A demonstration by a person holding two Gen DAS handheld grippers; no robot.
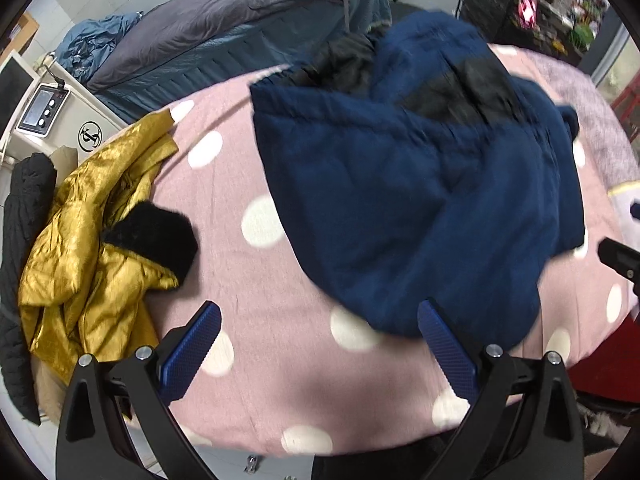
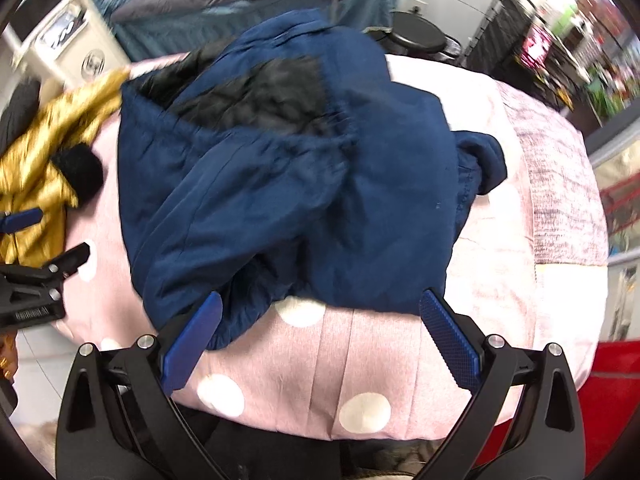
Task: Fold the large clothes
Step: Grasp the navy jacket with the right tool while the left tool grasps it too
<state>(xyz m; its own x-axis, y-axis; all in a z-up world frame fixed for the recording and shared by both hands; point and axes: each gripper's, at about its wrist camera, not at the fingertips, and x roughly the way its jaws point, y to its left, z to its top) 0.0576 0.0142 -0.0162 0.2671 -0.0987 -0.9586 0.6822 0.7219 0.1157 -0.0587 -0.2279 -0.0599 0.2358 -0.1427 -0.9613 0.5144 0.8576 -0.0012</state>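
Navy jacket [image 1: 420,200] lies bunched on the polka-dot surface [image 1: 256,360], just ahead of both hand-held grippers, long axis front-to-back, dark-lined collar end pointing away. Left hand-held gripper [image 1: 320,320] and right hand-held gripper [image 2: 320,308] both spread wide, empty.

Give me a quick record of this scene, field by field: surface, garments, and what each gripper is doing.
surface: pink cover with white dots
main garment: navy jacket, crumpled, dark lining showing
other garment: gold jacket with black fur trim, at the left edge
left gripper: open, holding nothing
right gripper: open, near the navy jacket's hem, holding nothing
fold status: not yet folded
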